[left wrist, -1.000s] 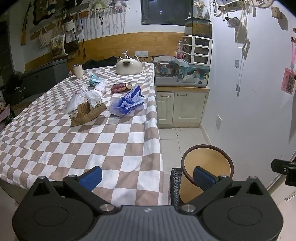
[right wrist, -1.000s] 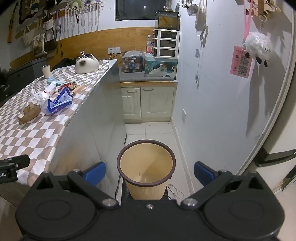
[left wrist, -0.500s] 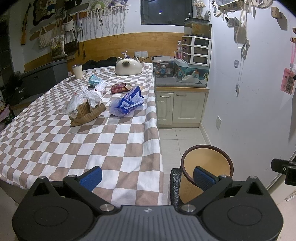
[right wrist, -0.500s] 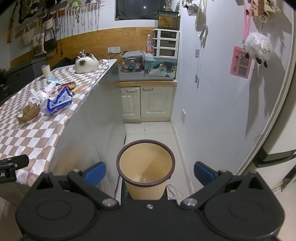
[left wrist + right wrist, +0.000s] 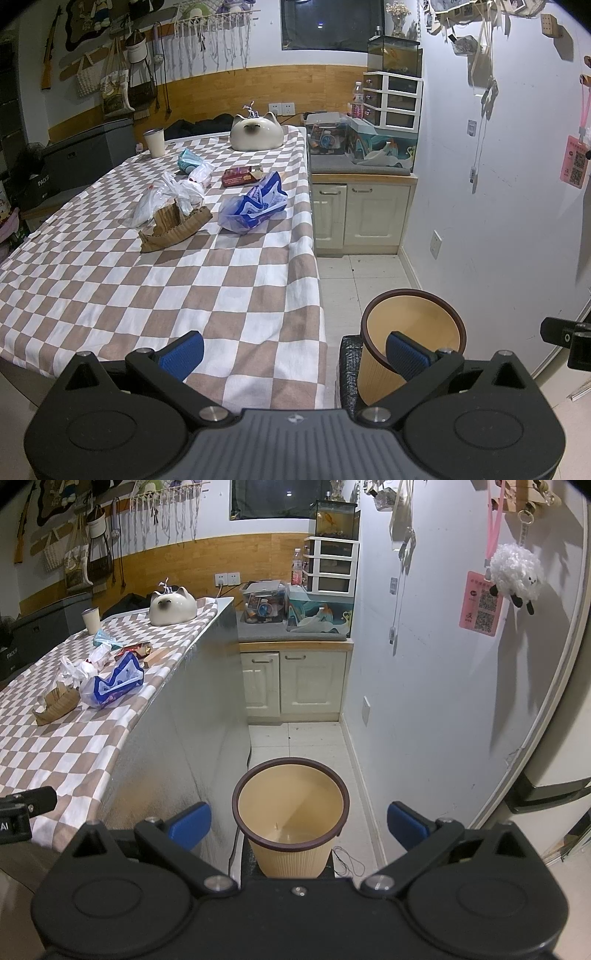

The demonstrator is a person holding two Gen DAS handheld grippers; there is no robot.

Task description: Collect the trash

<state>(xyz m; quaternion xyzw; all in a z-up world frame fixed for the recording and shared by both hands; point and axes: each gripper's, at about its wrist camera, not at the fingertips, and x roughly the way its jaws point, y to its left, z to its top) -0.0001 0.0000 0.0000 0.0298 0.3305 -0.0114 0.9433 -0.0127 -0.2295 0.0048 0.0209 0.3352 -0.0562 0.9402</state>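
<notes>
Trash lies mid-table on the checkered cloth (image 5: 184, 295): a blue-and-white plastic bag (image 5: 255, 208), a torn brown cardboard piece (image 5: 173, 229), a clear crumpled bag (image 5: 162, 195), a red wrapper (image 5: 240, 175) and a teal packet (image 5: 188, 158). A tan bin (image 5: 291, 812) with a dark rim stands on the floor beside the table; it also shows in the left wrist view (image 5: 410, 332). My left gripper (image 5: 295, 354) is open and empty over the table's near corner. My right gripper (image 5: 295, 823) is open and empty above the bin.
A cat-shaped ceramic pot (image 5: 255, 131) and a white cup (image 5: 154, 142) stand at the table's far end. A cream cabinet (image 5: 295, 683) with boxes and drawers on top closes the aisle's far end. A white wall (image 5: 424, 701) runs along the right.
Both views have crept slightly forward; the bin sits a little closer under the right gripper. Nothing was taken hold of or let go.
</notes>
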